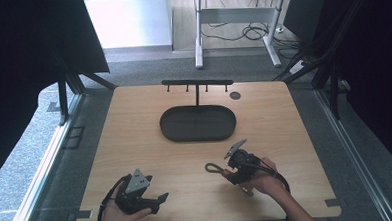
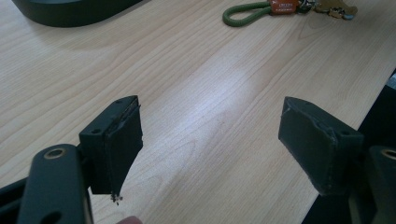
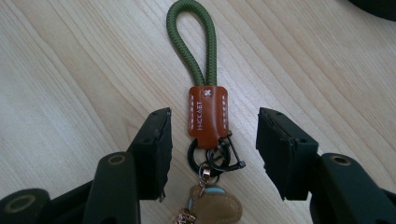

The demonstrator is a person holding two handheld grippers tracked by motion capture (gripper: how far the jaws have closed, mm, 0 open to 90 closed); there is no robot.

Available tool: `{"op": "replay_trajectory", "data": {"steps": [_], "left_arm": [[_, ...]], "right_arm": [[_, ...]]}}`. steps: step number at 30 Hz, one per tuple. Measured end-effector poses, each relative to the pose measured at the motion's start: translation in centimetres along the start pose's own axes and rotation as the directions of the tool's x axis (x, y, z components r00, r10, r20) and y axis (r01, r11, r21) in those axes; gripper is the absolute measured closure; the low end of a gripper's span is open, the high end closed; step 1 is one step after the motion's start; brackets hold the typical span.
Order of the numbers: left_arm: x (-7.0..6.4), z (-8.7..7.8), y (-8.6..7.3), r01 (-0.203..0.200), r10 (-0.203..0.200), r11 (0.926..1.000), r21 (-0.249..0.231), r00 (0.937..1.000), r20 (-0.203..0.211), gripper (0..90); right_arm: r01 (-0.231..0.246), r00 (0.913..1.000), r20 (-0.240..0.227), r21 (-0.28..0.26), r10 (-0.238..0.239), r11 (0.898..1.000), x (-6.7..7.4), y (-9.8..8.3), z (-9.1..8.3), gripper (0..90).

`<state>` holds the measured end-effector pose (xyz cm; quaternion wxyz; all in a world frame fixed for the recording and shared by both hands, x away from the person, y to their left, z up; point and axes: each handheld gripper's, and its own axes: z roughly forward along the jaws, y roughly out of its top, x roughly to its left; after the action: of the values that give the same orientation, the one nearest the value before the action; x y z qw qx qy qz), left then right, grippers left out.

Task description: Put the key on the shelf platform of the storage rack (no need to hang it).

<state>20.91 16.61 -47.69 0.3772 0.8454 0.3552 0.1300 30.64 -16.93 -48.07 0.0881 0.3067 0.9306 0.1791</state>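
- The keyring with a green cord loop, a brown leather tab and a cluster of dark metal rings (image 3: 205, 112) lies flat on the light wooden counter (image 1: 135, 143), at its near right; the loop points left toward the middle, which leaves the leather tab open to a grasp
- The right gripper (image 3: 212, 149) sits low over it, jaws wide, one on each side of the tab and rings and not touching them; judged from this, the next move is to close on the tab
- The right hand (image 1: 267, 180) holds its tool from the near right, aimed left along the keyring
- The left gripper (image 1: 155, 202) rests at the near left, jaws wide and holding nothing, pointing right; it looks parked out of the way
- The dark oval tray (image 1: 198, 124) under a black T-shaped stand with hooks (image 1: 197, 83) waits farther off; the hooks are perhaps where the loop belongs
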Motion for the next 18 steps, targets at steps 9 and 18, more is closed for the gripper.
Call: {"op": "replay_trajectory", "data": {"steps": [9, 18], "left_arm": [[0.0, 0.1, -0.1, 0.001, -0.001, 1.0000, 0.003, 1.0000, 0.000, 22.2], [0.1, 0.1, -0.1, 0.002, -0.002, 1.0000, 0.006, 1.0000, -0.001, 22.2]], "right_arm": [[0.003, 1.0000, -0.002, 0.028, -0.003, 1.000, 0.0, 0.0, 1.4, 47.5], [-0.002, 0.9999, -0.011, 0.045, 0.003, 0.999, -0.2, 0.2, 2.7, 52.5]]}}
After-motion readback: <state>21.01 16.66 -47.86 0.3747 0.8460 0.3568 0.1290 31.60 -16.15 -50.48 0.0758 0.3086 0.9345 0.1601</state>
